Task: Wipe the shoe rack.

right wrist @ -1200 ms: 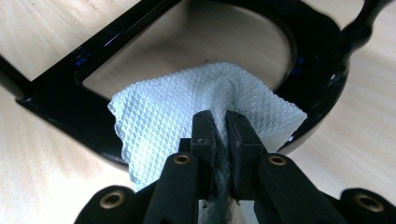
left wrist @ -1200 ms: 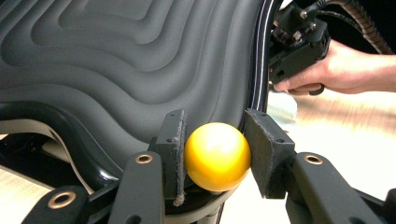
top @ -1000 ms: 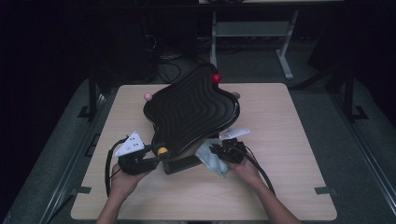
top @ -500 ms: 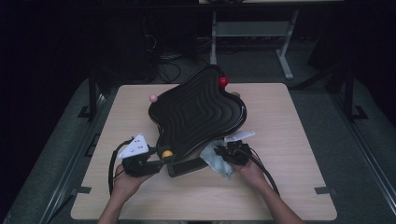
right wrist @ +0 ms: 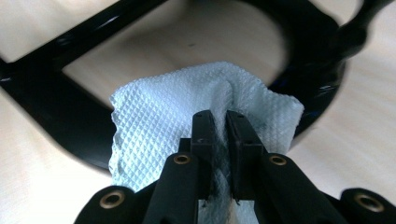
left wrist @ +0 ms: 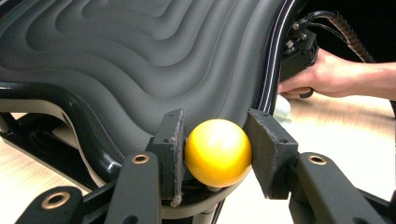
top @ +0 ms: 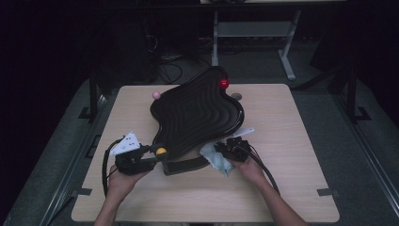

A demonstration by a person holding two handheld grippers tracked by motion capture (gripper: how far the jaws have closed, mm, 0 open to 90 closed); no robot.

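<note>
Your left gripper has just been opening; its fingers bracket the yellow ball, one seemingly touching, the other just clear. Your right gripper is clenched on the pale blue cloth, which bunches ahead of its fingers beside the black wavy board's frame on the desk.

Jaws of left gripper just opened wider around glossy yellow ball; right pad drawn clear, left pad touching.

High view overhead facing forward, gripper views close, sharing ridged tray
</note>
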